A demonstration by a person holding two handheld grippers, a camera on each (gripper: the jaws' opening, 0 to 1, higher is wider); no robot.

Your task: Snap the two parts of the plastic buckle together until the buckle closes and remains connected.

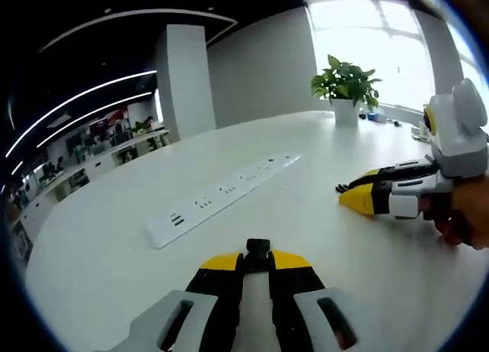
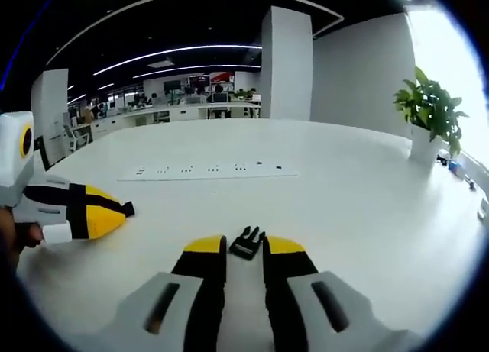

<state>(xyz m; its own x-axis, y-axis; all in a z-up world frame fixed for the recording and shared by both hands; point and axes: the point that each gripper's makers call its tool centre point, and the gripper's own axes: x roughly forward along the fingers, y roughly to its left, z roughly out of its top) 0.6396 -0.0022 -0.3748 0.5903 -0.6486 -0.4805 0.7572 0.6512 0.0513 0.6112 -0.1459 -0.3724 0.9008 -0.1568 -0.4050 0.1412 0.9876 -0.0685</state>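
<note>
In the left gripper view, the left gripper (image 1: 257,262) at bottom centre pinches one black buckle piece (image 1: 258,250). In the right gripper view, the right gripper (image 2: 244,249), jaws slightly parted, brackets the pronged second piece (image 2: 247,243) on the white table (image 2: 344,192). One plant (image 2: 429,111) stands at the right edge, one power strip (image 2: 210,170) mid-frame.

An open-plan office: behind the large white table (image 2: 367,192) with its built-in power strip (image 2: 206,169) stand rows of desks (image 2: 183,108) under long ceiling light strips (image 2: 183,50), a potted plant (image 2: 429,115) at the table's window side.
</note>
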